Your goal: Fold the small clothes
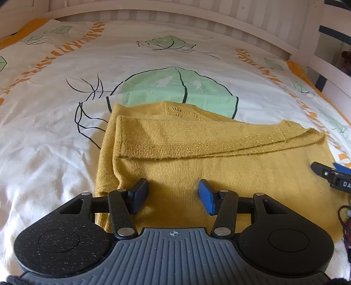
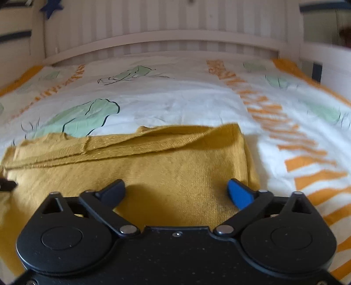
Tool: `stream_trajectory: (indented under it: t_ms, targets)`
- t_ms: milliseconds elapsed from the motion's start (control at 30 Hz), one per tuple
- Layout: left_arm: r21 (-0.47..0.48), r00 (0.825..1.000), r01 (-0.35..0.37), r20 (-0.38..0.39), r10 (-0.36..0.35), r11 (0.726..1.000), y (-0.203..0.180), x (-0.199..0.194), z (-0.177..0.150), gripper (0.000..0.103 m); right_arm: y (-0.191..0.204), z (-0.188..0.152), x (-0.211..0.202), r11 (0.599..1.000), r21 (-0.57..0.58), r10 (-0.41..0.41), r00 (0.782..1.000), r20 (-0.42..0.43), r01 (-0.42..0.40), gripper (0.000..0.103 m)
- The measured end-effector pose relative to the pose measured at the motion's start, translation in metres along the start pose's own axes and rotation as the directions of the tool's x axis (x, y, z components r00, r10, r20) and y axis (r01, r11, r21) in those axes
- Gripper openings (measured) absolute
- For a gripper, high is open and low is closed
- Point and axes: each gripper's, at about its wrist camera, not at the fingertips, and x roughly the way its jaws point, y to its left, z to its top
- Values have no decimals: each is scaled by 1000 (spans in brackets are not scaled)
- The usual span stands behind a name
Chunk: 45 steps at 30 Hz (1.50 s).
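Underneath, patterned bedsheet (image 1: pixel 54 136), slatted headboard (image 2: pixel 175 24)

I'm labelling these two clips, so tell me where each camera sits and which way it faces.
Left wrist view: sits on the left claw, looking down and forward over the mustard knit garment toward the white headboard; its own two fingers show, and the right claw's tip at the right edge.
Right wrist view: sits on the right claw, facing the same way over the garment's right edge; its fingers spread wide.
Shared: garment, patterned bedcover, headboard.
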Motion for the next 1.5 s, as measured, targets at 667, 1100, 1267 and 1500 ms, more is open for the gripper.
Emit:
stream_trajectory:
  t_ms: [667,1100,1267,1500]
  targets:
    - [-49,995,-97,-20,96,994,-4,27,44,50,-4,-9,1,999,35,24,999,23,-25,103]
    - [-144,987,-157,-47,151,977,8,76,90,50,-5,-10,3,999,42,25,999,26,-26,103]
    - [-174,985,-169,-61,160,970,10,82,92,50,-7,-10,3,999,47,27,999,27,-28,103]
    - [-167,985,-174,-34,170,971,6,63,83,50,-8,-10,4,998,51,29,999,25,-30,103]
